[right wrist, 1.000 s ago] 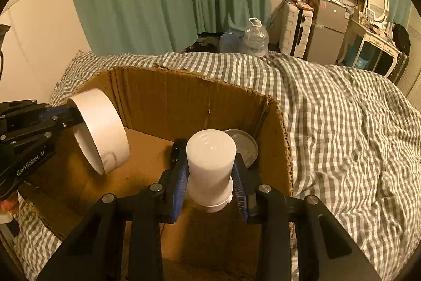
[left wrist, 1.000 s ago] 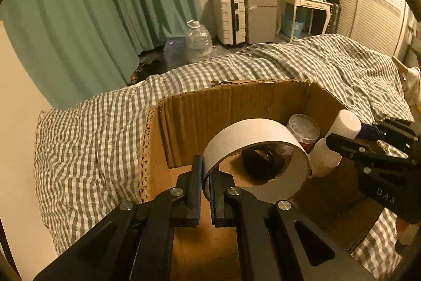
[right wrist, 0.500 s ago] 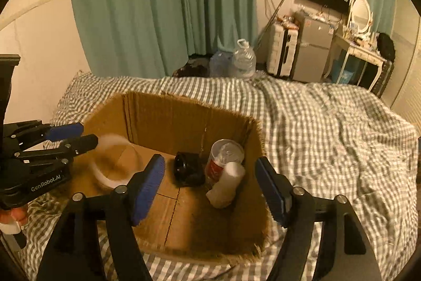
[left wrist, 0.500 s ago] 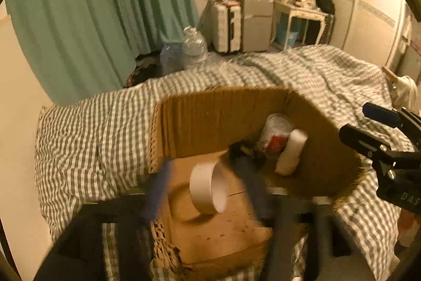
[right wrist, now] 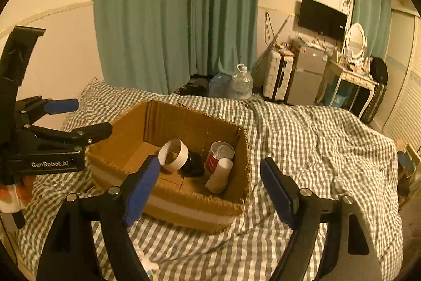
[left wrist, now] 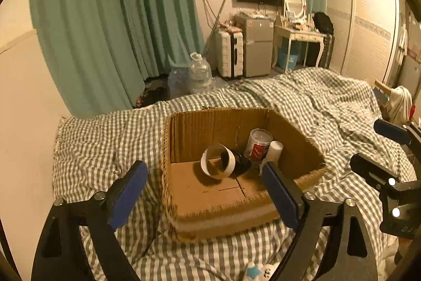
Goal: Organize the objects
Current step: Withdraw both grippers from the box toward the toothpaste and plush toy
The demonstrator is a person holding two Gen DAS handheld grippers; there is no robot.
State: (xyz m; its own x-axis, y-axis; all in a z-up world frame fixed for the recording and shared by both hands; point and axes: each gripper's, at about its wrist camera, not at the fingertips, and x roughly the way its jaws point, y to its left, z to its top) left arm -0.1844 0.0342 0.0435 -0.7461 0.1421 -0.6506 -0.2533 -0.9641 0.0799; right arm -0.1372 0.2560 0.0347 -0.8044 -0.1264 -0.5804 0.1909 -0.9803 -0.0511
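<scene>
Both the left gripper (left wrist: 205, 188) and right gripper (right wrist: 210, 186), formerly gripping, now gape empty above the cardboard box (left wrist: 210, 212), where tape roll (left wrist: 217, 161) and white bottle (right wrist: 219, 175) lie beside a can (right wrist: 219, 153).

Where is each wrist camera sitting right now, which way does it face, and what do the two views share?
Left wrist: sits behind the open left gripper, above the bed's near edge, looking down into the cardboard box; the right gripper shows at right.
Right wrist: sits behind the open right gripper, facing the same box from its right side; the left gripper shows at left.
Shared: box, tape roll, can, white bottle, checkered bedspread, green curtains.
</scene>
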